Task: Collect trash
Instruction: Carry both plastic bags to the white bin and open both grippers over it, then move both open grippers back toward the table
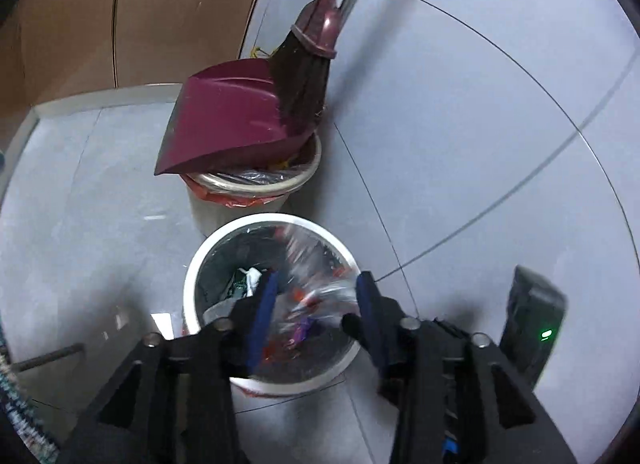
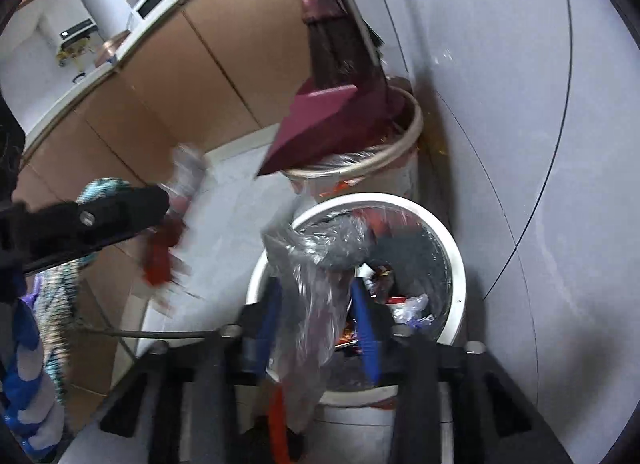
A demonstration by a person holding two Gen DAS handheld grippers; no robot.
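In the left wrist view the left gripper [image 1: 316, 300] hangs directly over the white bin [image 1: 192, 284], its blue-padded jaws spread apart with a blurred crinkled wrapper [image 1: 308, 296] between them; whether the pads touch it I cannot tell, though it looks like trash being let go into the bin; inside the bin lie wrappers and scraps on a dark liner; just behind the bin stands a cream bin [image 1: 240, 203] with a red-edged liner, and a maroon dustpan [image 1: 224, 123] and broom [image 1: 312, 75] are propped in it against the wall, likely parked there for storage. In the right wrist view the right gripper [image 2: 316, 316] is at the near rim of the white bin [image 2: 452, 276], jaws either side of a clear plastic bag [image 2: 308, 296] whose edge is drawn up out of the bin, probably to keep the mouth open; the gap looks wide, so a firm clamp is not certain; left of the bin the left gripper [image 2: 120, 215] carries a blurred red-and-silver wrapper [image 2: 172, 223].
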